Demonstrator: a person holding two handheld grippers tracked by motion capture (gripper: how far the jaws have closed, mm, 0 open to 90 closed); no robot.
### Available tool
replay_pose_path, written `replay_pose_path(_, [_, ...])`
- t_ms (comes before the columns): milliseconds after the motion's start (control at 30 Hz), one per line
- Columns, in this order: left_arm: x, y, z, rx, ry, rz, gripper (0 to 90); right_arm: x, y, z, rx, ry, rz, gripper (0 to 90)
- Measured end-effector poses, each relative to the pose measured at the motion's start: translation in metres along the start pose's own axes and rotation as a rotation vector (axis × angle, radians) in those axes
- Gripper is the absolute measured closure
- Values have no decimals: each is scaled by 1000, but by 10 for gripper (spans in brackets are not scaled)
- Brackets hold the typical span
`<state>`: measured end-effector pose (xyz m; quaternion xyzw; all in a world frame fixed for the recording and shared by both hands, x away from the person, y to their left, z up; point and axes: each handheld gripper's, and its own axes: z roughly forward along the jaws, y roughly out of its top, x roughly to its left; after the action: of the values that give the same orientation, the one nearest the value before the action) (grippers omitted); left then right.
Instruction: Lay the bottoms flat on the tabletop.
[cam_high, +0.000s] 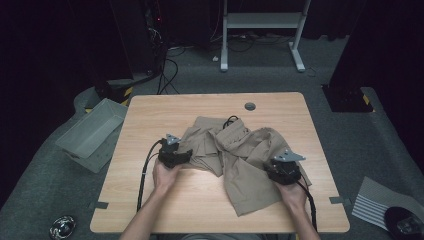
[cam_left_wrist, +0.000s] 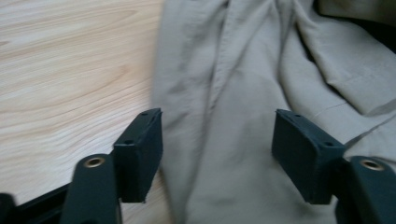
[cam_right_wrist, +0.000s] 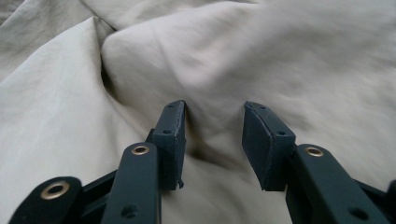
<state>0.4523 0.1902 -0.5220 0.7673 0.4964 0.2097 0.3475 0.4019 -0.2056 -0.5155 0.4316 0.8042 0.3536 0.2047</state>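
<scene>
Overhead, a rumpled pair of khaki shorts (cam_high: 235, 155) is seen lying on the wooden table (cam_high: 150, 115), between the two tongs. The left gripper (cam_high: 184, 155) is set at the garment's near-left edge, and the right gripper (cam_high: 280, 167) rests over the cloth on the opposite side, each carried in a hand that enters from the near edge. A grey bin (cam_high: 90, 132) sits on the floor, well apart from the left gripper.

Along the left gripper (cam_left_wrist: 217, 135), the jaws are seen spread wide, with the hem of the shorts (cam_left_wrist: 243, 93) lying between and beyond them; bare table (cam_left_wrist: 70, 70) is seen past the left-hand jaw. Nothing is pinched, since the pads stand clear of the cloth.

Along the right gripper (cam_right_wrist: 214, 135), the jaws are seen parted about halfway over a raised fold of the shorts (cam_right_wrist: 210, 56), which bulges just ahead of the tips. No cloth is clamped there either.

For the grasp to be done well, each pair of tips should probably be lowered until a single layer of edge is caught, not a bunched ridge. Both sides are best closed firmly before any lift is made, so that the fabric can be drawn flat without slipping.
</scene>
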Motion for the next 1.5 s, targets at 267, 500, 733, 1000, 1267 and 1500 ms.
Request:
replay_pose_path(267, [-2, -8, -6, 0, 0, 46, 621, -5, -13, -8, 55, 29, -39, 894])
replay_pose_path(500, [0, -11, -15, 29, -9, 26, 599, -7, -19, -23, 44, 19, -15, 747])
replay_pose_path(733, [-5, -2, -2, 13, -14, 12, 426, 11, 16, -2, -41, 2, -40, 580])
replay_pose_path(1000, [-3, -11, -12, 7, -8, 57, 717, 8, 9, 9, 44, 10, -79, 840])
replay_pose_path(1267, [-4, -19, -23, 21, -64, 38, 661, 4, -8, -10, 61, -2, -76, 630])
replay_pose_path(1500, [-10, -7, -4, 8, -61, 13, 435, 18, 19, -9, -48, 26, -114, 532])
